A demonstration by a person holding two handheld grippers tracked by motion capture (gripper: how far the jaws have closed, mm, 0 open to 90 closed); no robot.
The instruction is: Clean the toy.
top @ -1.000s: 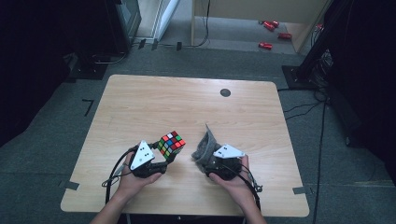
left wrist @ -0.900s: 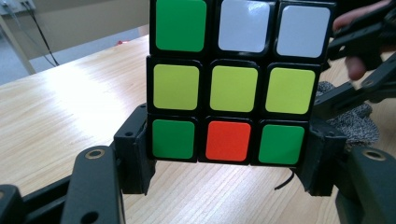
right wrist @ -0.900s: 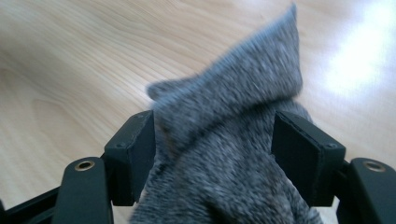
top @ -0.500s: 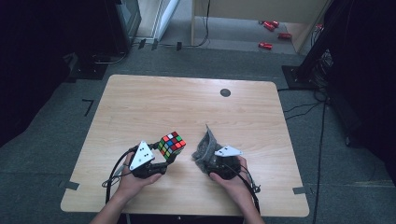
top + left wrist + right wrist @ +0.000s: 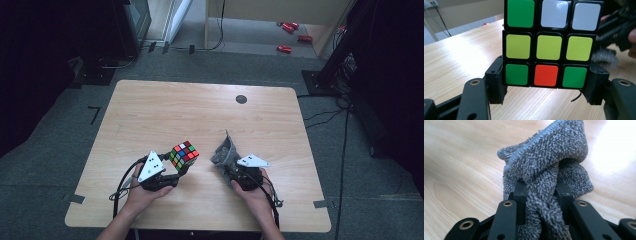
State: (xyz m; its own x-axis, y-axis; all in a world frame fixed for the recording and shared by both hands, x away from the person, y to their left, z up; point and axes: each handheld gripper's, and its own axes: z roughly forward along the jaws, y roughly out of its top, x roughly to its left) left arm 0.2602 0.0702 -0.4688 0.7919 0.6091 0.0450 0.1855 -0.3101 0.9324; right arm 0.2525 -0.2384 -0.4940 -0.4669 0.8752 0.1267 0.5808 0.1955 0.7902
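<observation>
Both forearms come in from the near edge of the bench (image 5: 150, 110), each hand wrapped around its tool and angled forward and slightly inward. The left gripper (image 5: 181, 169) is clamped on the bottom row of a puzzle cube (image 5: 184, 154), holding it above the wood. The right gripper (image 5: 226, 165) pinches a bunched grey cloth (image 5: 223, 151), just beside the cube.

High view: fixed above the person's side, facing forward and down over the whole table (image 5: 150, 115), far off. Left gripper view: low, very near, along its jaws onto the cube (image 5: 549, 45). Right gripper view: low, very near, onto the grey cloth (image 5: 549, 170). All share the tabletop
</observation>
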